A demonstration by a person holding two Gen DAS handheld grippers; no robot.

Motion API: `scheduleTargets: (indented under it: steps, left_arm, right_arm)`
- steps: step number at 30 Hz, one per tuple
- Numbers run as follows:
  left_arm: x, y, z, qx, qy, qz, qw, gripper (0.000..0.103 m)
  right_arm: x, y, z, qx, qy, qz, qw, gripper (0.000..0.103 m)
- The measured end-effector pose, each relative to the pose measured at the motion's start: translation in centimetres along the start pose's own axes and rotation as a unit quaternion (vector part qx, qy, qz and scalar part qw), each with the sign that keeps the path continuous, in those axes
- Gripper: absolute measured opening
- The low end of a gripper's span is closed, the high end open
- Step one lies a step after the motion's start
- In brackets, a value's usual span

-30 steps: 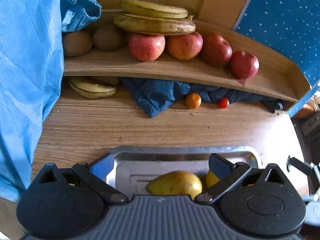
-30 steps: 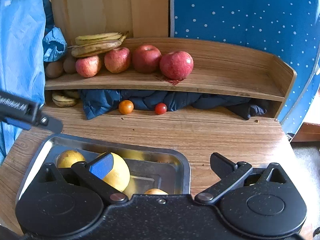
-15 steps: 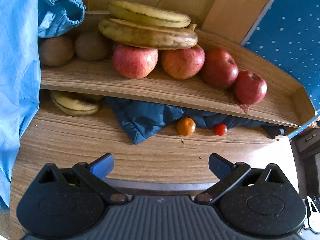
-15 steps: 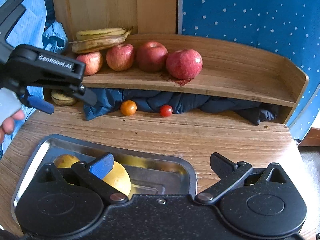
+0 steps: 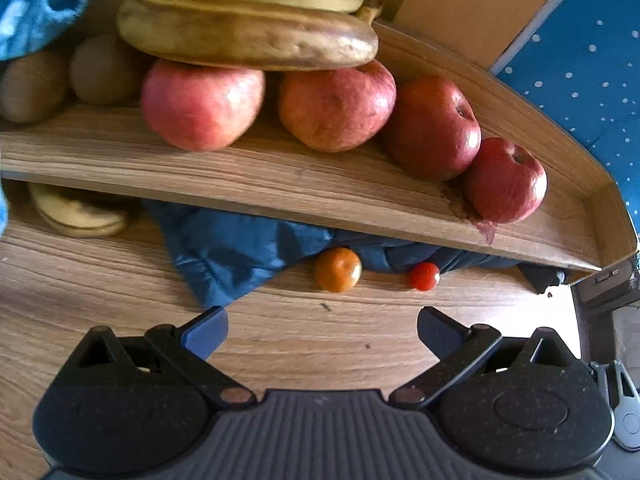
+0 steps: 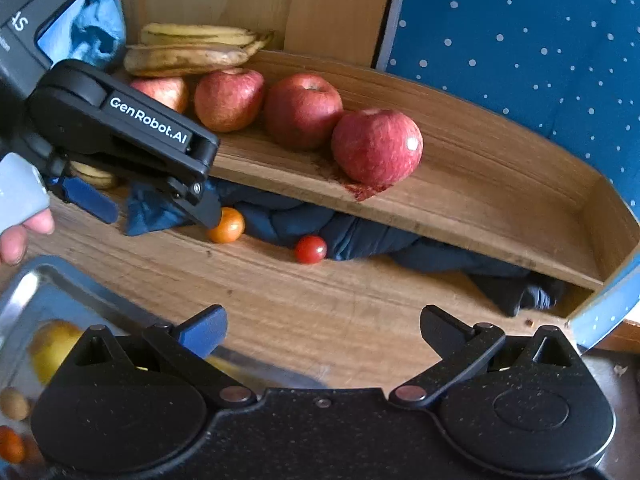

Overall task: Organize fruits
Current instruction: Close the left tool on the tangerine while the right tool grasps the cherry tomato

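Only in right view: steel tray (image 6: 24, 288).

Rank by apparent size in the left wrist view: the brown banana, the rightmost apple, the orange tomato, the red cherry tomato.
1. brown banana, though nearest the lens
2. rightmost apple
3. orange tomato
4. red cherry tomato

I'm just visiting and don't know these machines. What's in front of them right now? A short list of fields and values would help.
Shelf top: four apples in a row on the wooden shelf, two bananas resting on the leftmost ones
Tabletop below: small orange fruit, red cherry tomato, dark blue cloth
Metal tray: near left, holds a yellow fruit
Left gripper: open, empty, close to the orange fruit
Right gripper: open, empty
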State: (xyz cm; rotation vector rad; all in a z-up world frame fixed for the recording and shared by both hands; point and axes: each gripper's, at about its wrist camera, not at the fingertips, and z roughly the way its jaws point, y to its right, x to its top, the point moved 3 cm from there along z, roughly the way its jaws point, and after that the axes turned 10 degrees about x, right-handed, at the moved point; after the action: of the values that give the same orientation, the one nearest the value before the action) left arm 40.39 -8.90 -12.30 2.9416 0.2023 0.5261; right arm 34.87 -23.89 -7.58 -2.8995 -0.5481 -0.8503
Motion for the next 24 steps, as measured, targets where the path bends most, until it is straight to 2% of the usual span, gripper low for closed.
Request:
scheduleTargets:
  steps: [9, 15, 20, 24]
  left_arm:
    - [1.2, 1.1, 1.9, 0.000, -0.016, -0.016, 0.9997, 0.102]
    - [1.1, 1.4, 2.6, 0.021, -0.014, -0.010, 0.9996, 0.102]
    - [1.2, 2.2, 3.3, 0.012, -0.019, -0.013, 0.9996, 0.102]
    - [1.3, 2.8, 3.8, 0.007, -0.023, -0.014, 0.9996, 0.102]
  right_arm:
    - [0.4, 1.0, 1.7, -0.003, -0.010, 0.022, 1.000, 0.102]
    - [1.1, 1.0, 2.5, -0.006, -0.014, 0.022, 1.000, 0.102]
    - [1.3, 0.8, 3.0, -0.005, -0.015, 0.008, 1.000, 0.102]
    - [1.4, 0.8, 3.4, 0.002, -0.012, 0.004, 1.000, 0.097]
